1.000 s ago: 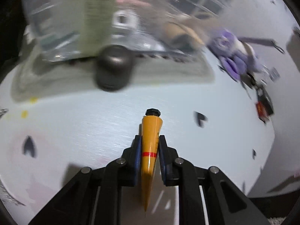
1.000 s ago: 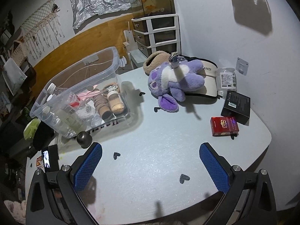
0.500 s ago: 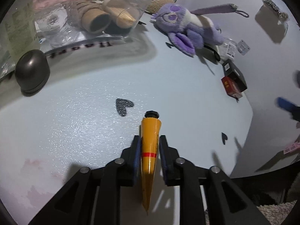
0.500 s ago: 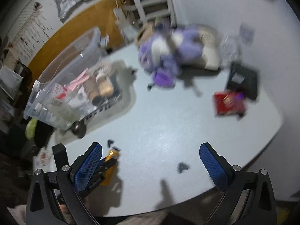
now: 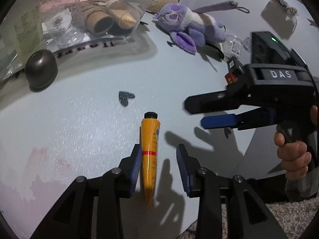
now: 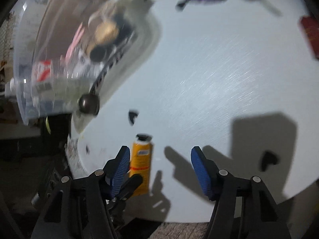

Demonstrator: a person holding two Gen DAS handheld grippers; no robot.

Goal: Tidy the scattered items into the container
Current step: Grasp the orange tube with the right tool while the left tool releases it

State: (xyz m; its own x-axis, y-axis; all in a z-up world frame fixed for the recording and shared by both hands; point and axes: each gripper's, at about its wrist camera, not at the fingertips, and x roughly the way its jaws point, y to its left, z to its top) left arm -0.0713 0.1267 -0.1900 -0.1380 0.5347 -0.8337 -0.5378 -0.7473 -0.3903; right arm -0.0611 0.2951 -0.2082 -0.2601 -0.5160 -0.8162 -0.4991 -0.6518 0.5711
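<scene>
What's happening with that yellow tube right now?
Left gripper opening, yellow tube loose between its pads. Right gripper closing around it, not gripping yet. Nothing in the way.

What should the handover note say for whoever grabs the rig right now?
Left gripper: opening, orange tube between its pads but released, lying on the table.
Right gripper: closing in over the same tube, not gripping yet.
Clear bin already holds rolls, bottles and other items.
Left outside it: tube, dark dome, purple plush, red box, black box.

Left claw (image 5: 159,164) opening, right claw (image 6: 159,166) closing (both tilted downward)
</scene>
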